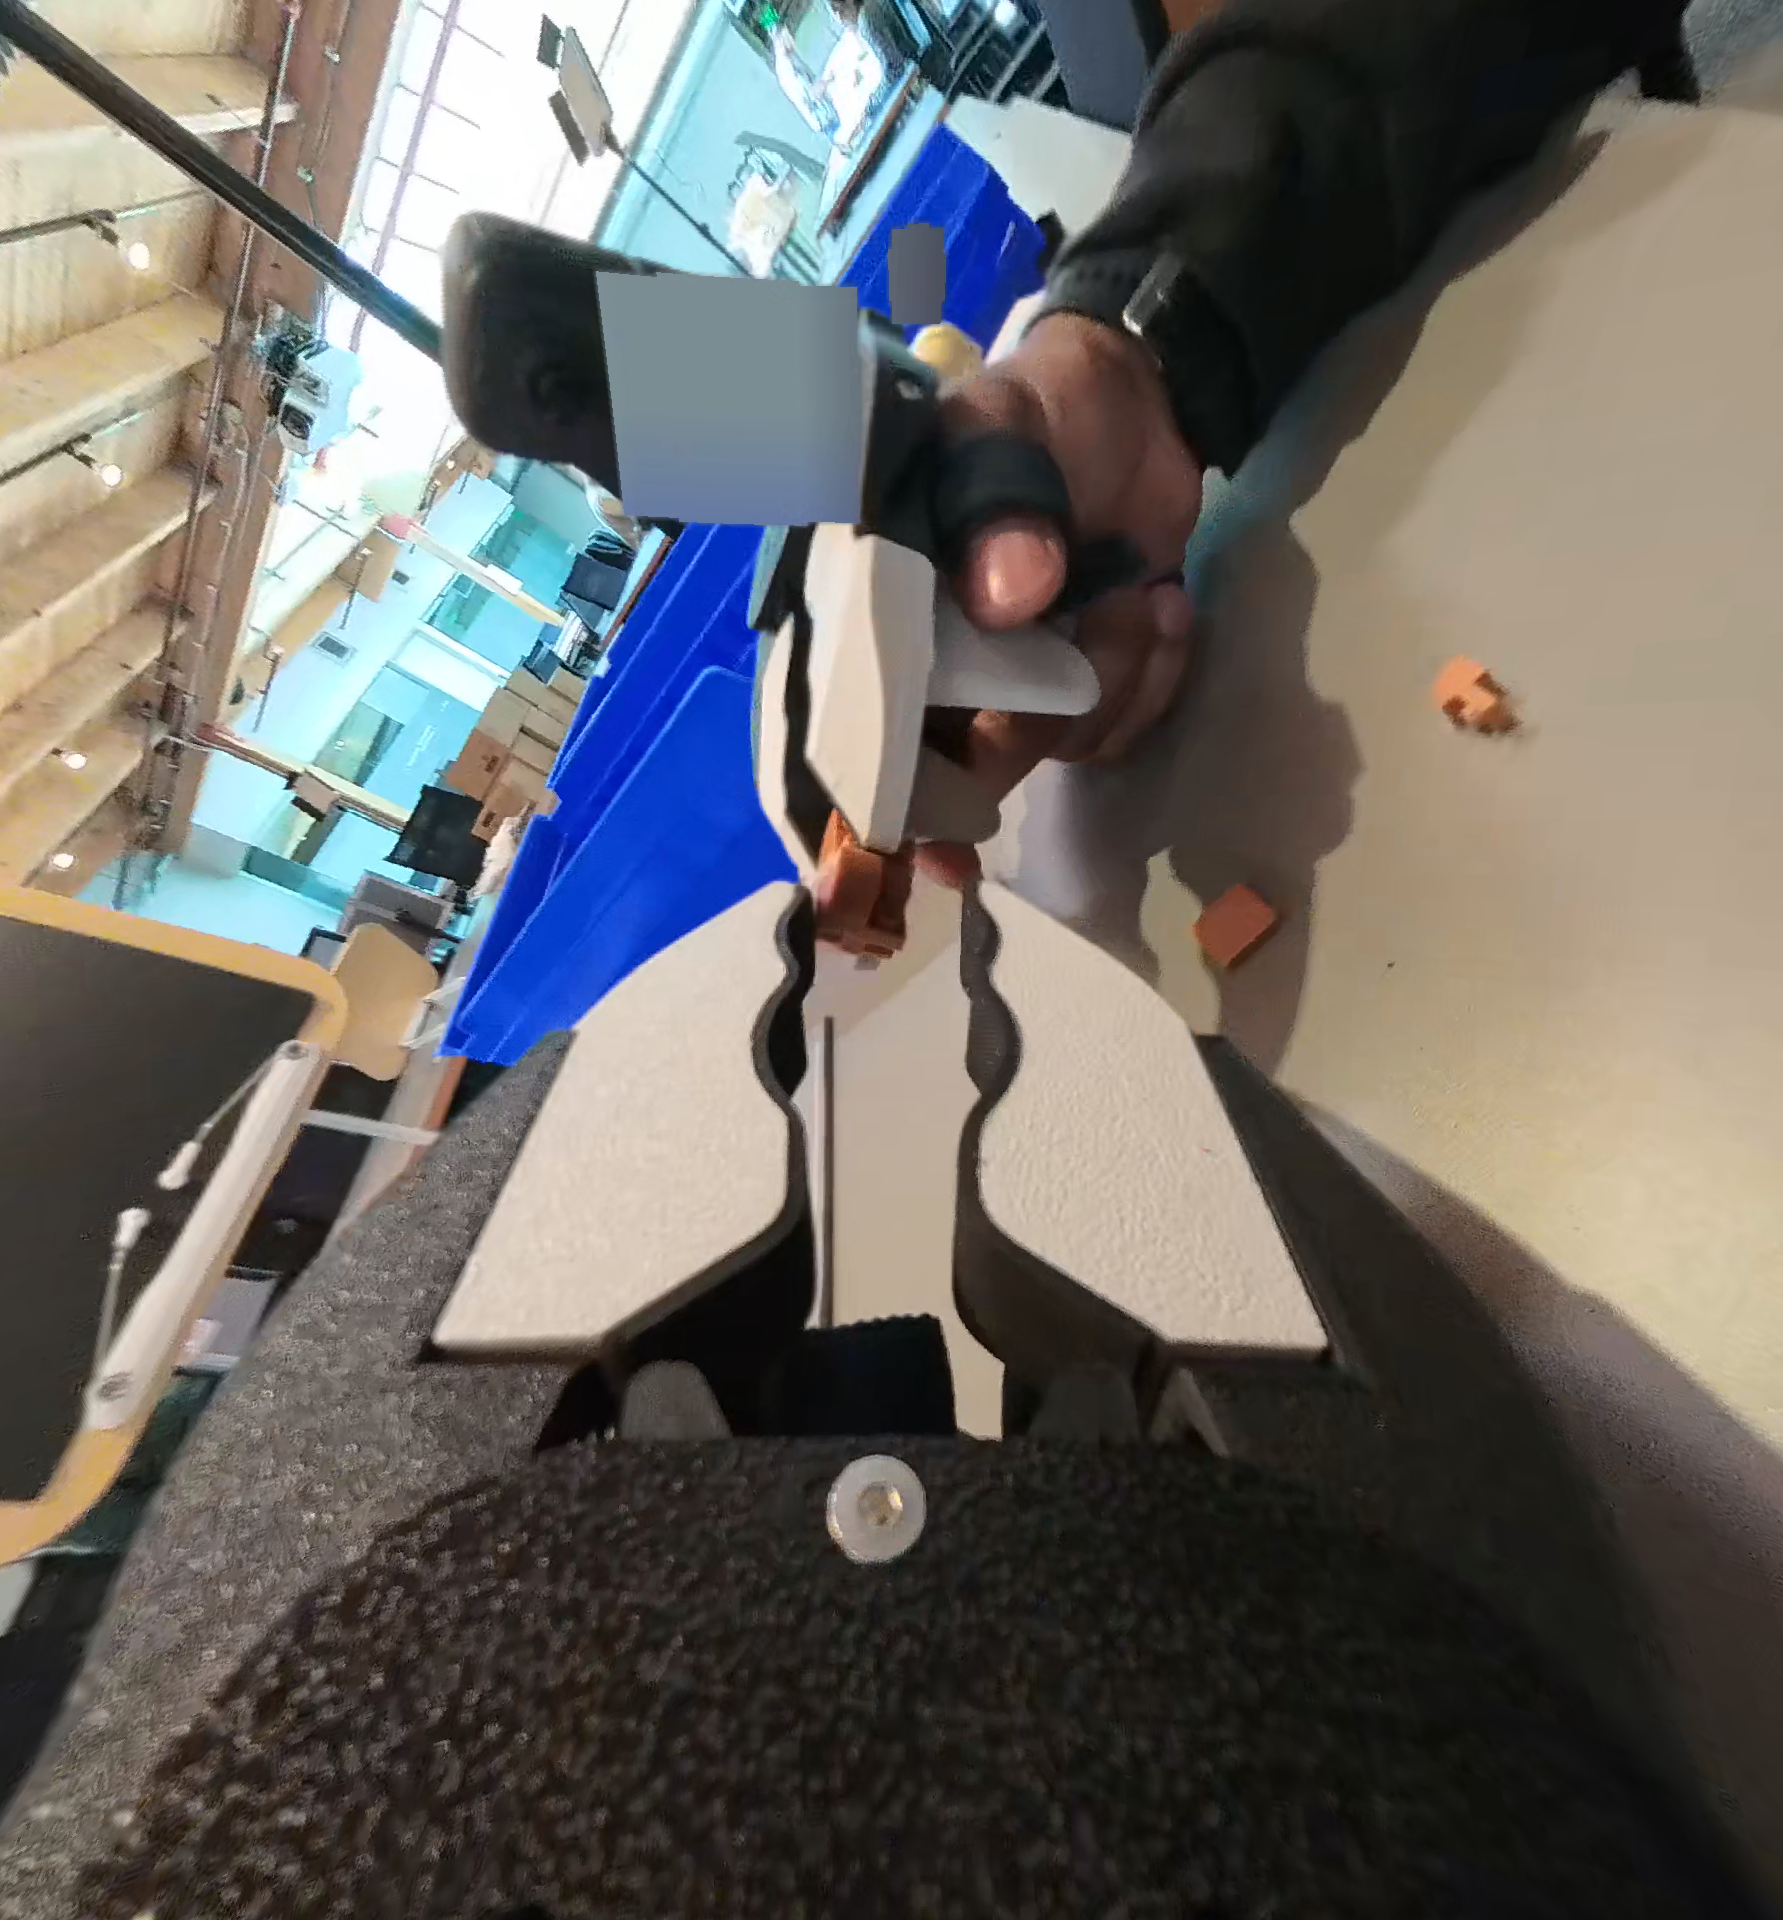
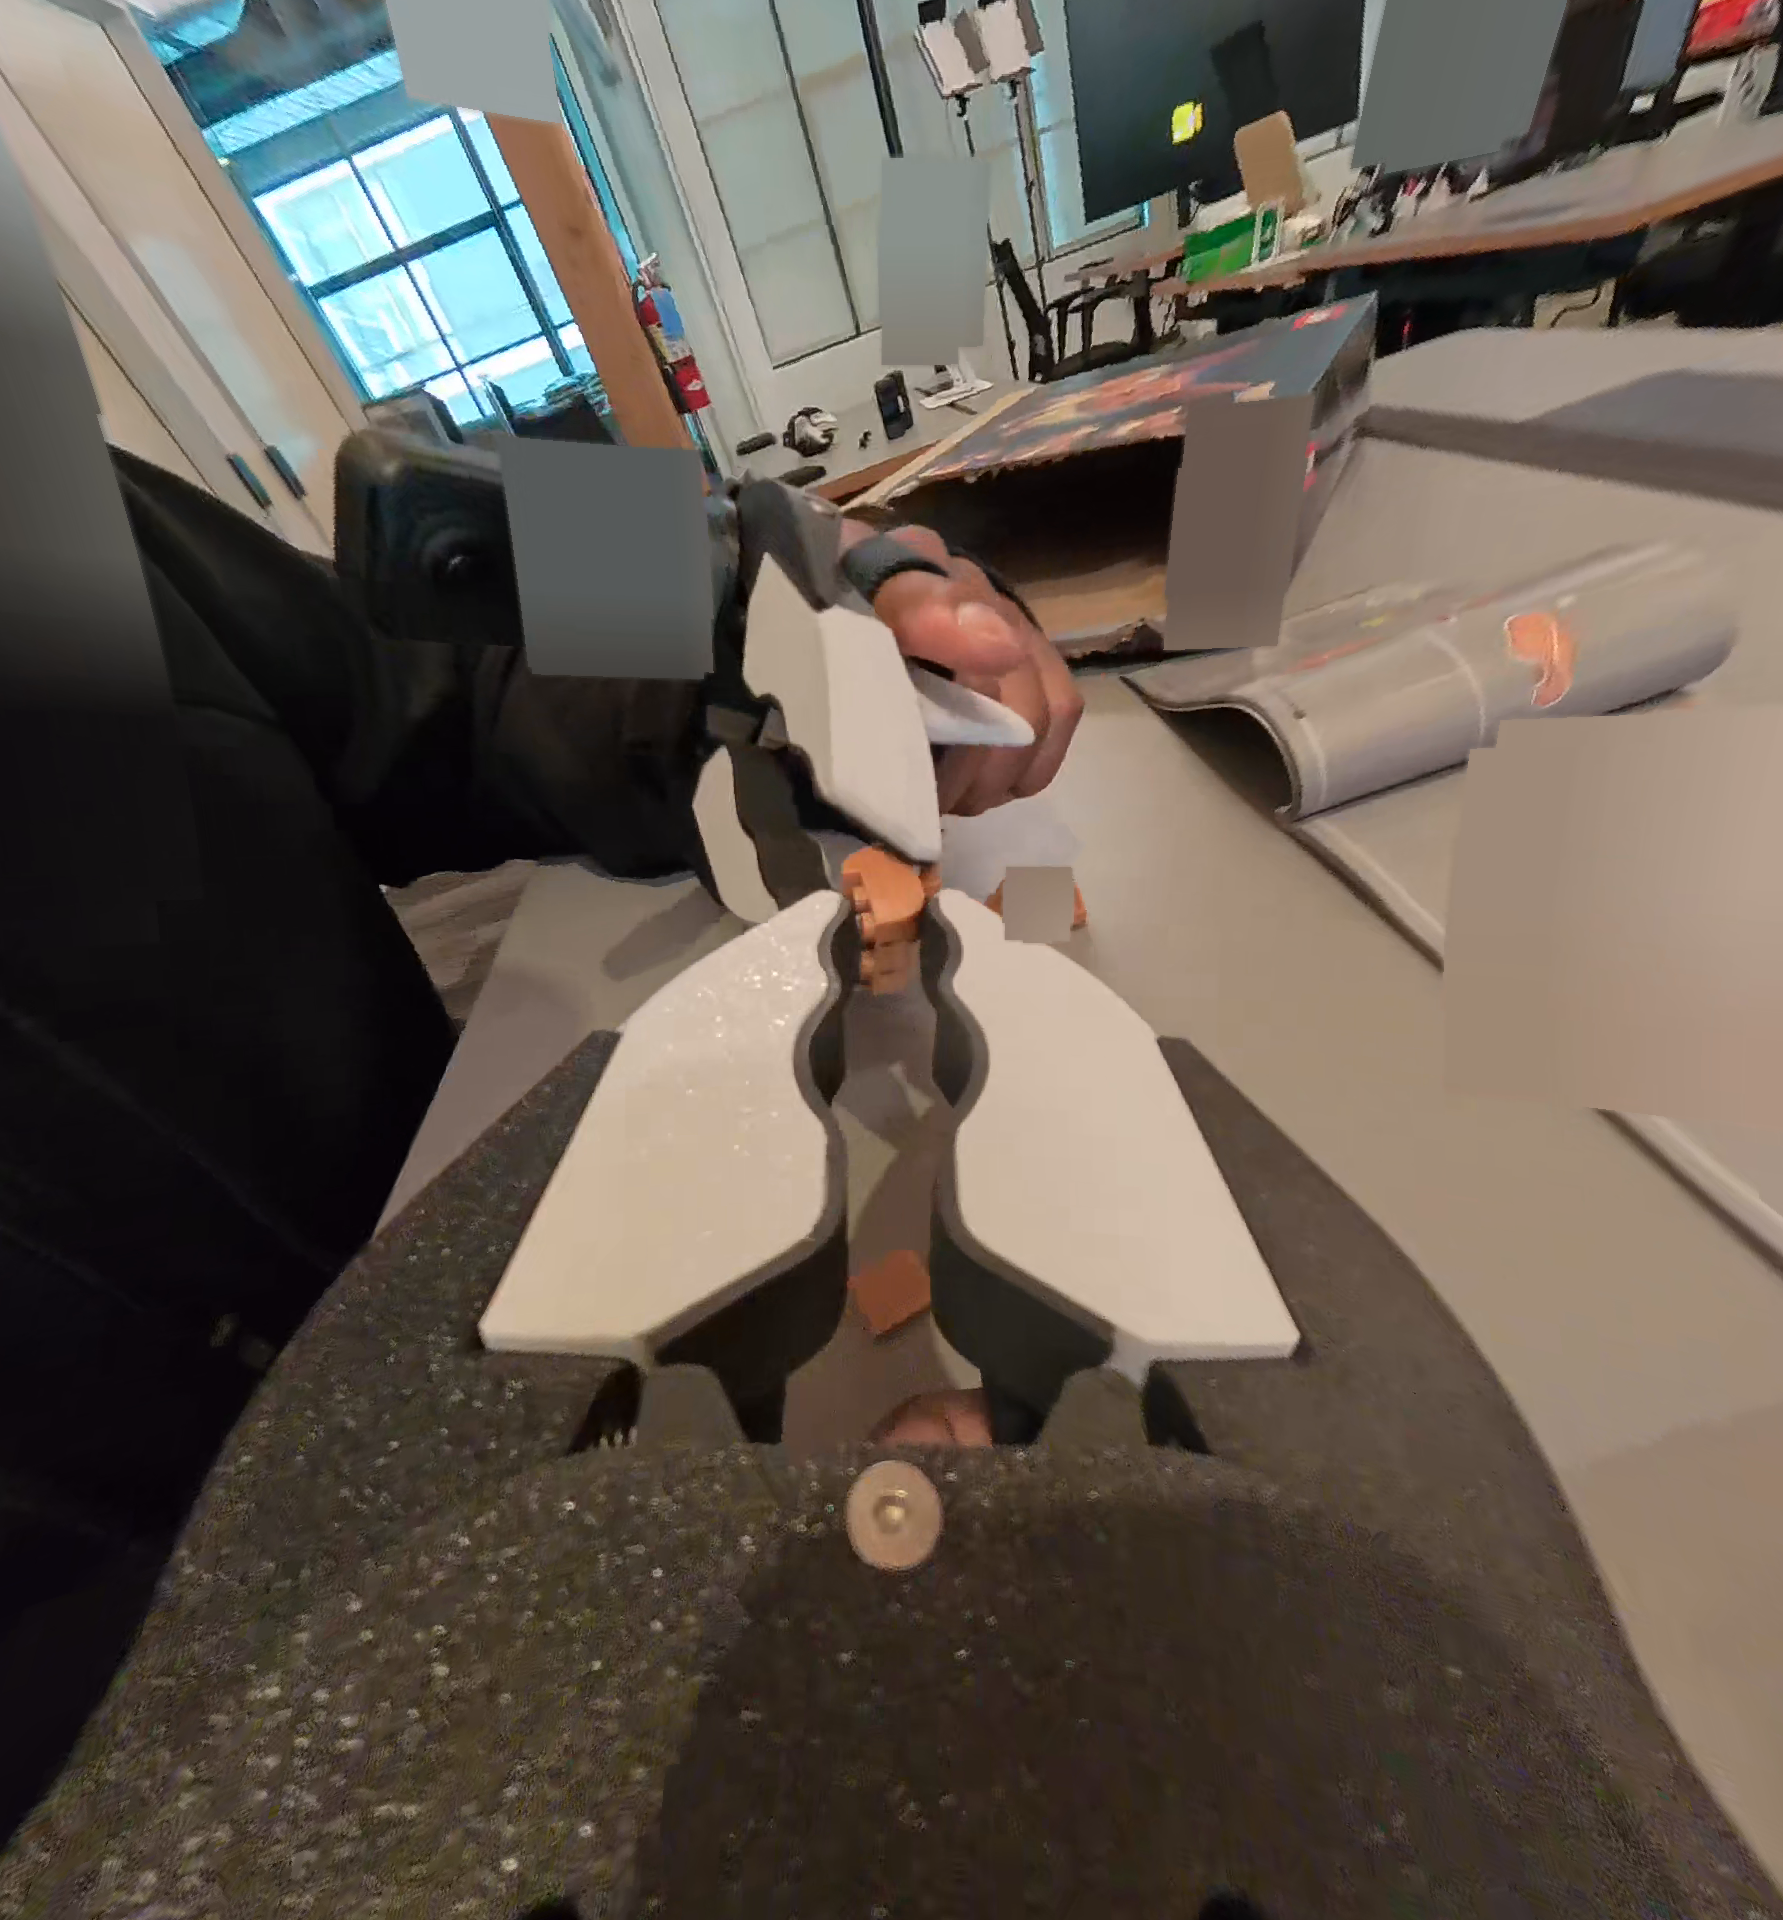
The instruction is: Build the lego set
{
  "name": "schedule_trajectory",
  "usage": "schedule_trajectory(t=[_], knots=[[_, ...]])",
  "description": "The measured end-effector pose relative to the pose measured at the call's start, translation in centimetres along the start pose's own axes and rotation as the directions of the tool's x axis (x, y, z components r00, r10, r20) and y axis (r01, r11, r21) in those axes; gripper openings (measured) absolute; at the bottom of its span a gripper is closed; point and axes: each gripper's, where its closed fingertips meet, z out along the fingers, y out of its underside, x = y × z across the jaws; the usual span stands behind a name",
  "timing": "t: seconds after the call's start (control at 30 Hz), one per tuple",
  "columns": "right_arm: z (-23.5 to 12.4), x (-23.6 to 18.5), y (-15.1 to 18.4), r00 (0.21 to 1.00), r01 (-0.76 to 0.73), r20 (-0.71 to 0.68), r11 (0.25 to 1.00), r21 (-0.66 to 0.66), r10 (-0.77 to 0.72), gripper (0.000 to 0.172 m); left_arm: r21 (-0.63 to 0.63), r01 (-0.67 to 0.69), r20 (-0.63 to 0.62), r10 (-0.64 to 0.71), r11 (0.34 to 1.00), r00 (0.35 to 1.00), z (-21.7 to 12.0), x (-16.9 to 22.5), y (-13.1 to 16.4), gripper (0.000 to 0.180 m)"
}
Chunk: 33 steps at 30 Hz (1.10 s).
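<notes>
Two grippers met at one orange block assembly [image 2: 882,914] above the grey table [image 2: 1230,935]. Right gripper [image 2: 885,940] pads were narrowly parted and pressed on the assembly. Left gripper [image 1: 887,914] jaws stood wider, one pad clear of it. Loose orange blocks [image 1: 1235,925] lay nearby.

A small orange-brown cluster of interlocked bricks [image 2: 882,914] is clamped between the pads of the right gripper [image 2: 885,925], lifted above the grey table [image 2: 1230,935]. In the left wrist view the same cluster [image 1: 861,899] is seen beside one left fingertip [image 1: 799,914], a gap showing on its other side.
</notes>
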Motion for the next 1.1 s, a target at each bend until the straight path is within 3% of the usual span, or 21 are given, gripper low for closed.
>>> schedule_trajectory(t=[0.17, 0.3, 0.43, 0.53, 0.6, 0.73, 0.87, 1.1], knots=[[0.2, 0.1, 0.8, 0.999, -0.053, 0.003, 0.997, -0.059, 0.053, 0.012, -0.037, -0.032, 0.012, 0.032, 0.999, 0.999, 0.2, 0.2, 0.5, 0.017], [0.0, 1.4, 1.7, 0.995, -0.071, -0.076, 0.989, -0.126, 0.062, 0.019, -0.111, 0.144, -0.075, -0.152, 0.983, 0.985, 0.7, 0.9, 1.5, 0.016], [-0.9, 3.0, 2.2, 0.986, -0.03, -0.167, 0.982, -0.188, -0.002, 0.022, -0.246, 0.359, -0.163, -0.403, 0.9, 0.9, 1.0, 2.2, 2.5, 0.016], [-1.3, 3.3, 1.9, 0.982, -0.001, -0.184, 0.981, -0.194, -0.035, 0.02, -0.384, 0.461, -0.222, -0.564, 0.8, 0.795, 0.9, 4.1, 3.0, 0.017], [-1.4, 3.4, 1.8, 0.98, 0.02, -0.192, 0.98, -0.196, -0.058, 0.018, -0.463, 0.481, -0.211, -0.619, 0.745, 0.756, 0.8, 4.9, 3.6, 0.016], [-1.0, 3.7, 2.9, 0.973, 0.047, -0.208, 0.967, -0.25, -0.101, 0.017, -0.589, 0.424, -0.2, -0.633, 0.688, 0.748, 0.5, 6.6, 5.2, 0.017], [-1.0, 3.8, 2.7, 0.967, 0.071, -0.22, 0.967, -0.246, -0.127, 0.018, -0.605, 0.455, -0.182, -0.67, 0.654, 0.72, 0.5, 6.6, 5.2, 0.021], [-0.7, 2.9, 2.5, 0.955, 0.172, -0.199, 0.955, -0.241, -0.222, 0.023, -0.478, 0.503, -0.109, -0.616, 0.721, 0.78, 0.5, 3.9, 3.5, 0.042]])
